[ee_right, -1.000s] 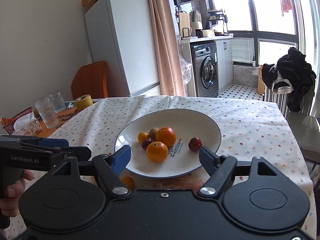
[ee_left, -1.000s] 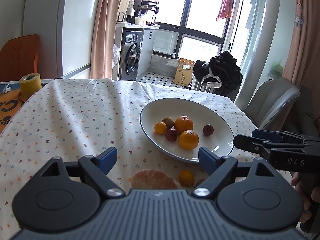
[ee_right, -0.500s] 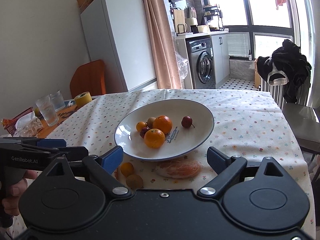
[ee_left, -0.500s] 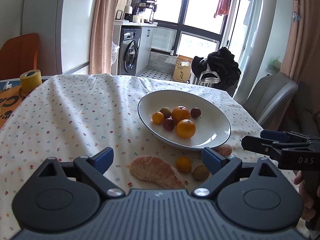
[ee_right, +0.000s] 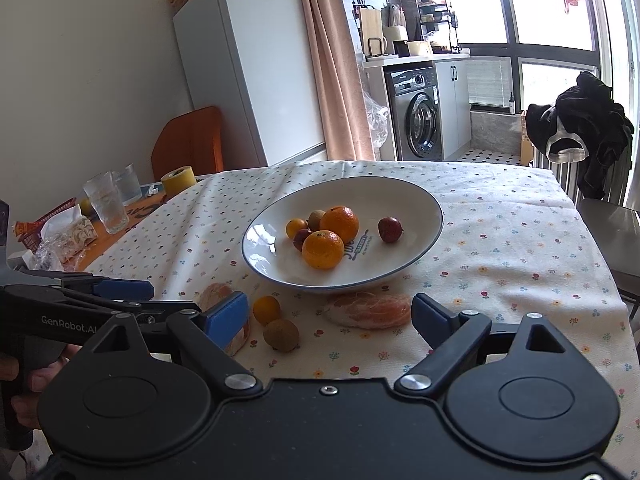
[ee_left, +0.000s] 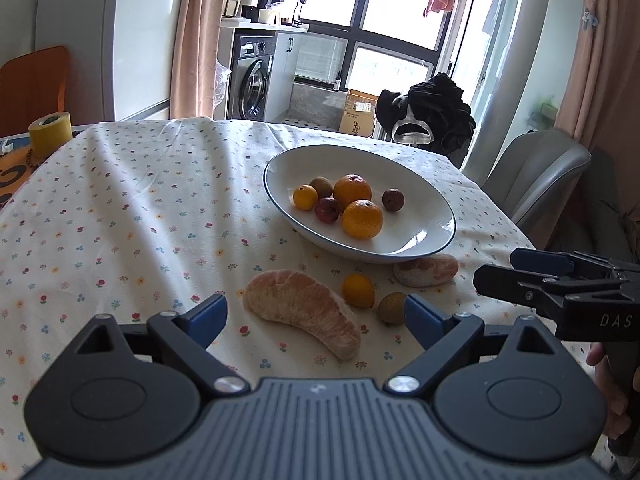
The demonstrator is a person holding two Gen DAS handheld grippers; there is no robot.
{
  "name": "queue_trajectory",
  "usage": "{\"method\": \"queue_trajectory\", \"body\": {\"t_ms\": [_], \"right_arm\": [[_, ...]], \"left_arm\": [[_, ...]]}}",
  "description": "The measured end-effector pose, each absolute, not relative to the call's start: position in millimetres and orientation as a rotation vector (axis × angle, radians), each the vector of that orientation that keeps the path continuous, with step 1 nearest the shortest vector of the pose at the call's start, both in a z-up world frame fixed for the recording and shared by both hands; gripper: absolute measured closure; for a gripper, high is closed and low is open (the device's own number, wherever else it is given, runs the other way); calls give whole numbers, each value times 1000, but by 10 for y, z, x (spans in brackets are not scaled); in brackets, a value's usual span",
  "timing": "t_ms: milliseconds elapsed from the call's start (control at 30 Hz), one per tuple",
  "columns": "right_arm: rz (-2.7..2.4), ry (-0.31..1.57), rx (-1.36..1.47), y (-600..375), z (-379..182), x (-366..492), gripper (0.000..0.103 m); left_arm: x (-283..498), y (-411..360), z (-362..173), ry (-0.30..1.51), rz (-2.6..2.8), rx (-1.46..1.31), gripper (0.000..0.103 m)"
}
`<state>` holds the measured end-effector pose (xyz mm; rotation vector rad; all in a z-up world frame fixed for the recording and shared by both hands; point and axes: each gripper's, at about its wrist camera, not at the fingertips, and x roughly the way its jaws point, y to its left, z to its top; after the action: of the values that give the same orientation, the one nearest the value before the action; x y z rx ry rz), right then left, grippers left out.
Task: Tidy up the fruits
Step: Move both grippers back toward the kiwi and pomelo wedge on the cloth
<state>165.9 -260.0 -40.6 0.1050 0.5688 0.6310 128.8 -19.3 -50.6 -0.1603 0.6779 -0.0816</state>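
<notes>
Jaws gaping wide on both grippers, left (ee_left: 316,312) and right (ee_right: 330,314), holding nothing. Risking crushing soft wedge (ee_left: 302,312) at 6 o'clock of bowl (ee_left: 436,248), or nudging kumquat (ee_left: 359,290) rolling across desk.

Glossy glazed ceramic bowl (ee_left: 436,236). Matt floral cloth (ee_left: 140,208) on bench. Peeled pomelo segment (ee_left: 304,312) rough, fibrous; tools matt black plastic.

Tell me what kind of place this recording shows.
Most likely a home dining area beside a kitchen or laundry nook: a floral-clothed table, a silver front-loading washing machine and a tall white fridge.
</notes>
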Motion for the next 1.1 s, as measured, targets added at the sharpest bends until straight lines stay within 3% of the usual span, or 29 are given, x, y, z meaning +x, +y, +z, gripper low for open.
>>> {"method": "queue_trajectory", "body": {"t_ms": [633, 967, 1100], "right_arm": [[667, 625, 120, -2536, -588, 1674, 29], [700, 666, 117, -2414, -702, 1732, 44], [724, 687, 108, -2326, -741, 1759, 55]], "left_arm": [[1495, -288, -756, 765, -51, -147, 12], [1488, -220, -817, 769, -14, -113, 17], [1425, -176, -802, 770, -19, -114, 21]]}}
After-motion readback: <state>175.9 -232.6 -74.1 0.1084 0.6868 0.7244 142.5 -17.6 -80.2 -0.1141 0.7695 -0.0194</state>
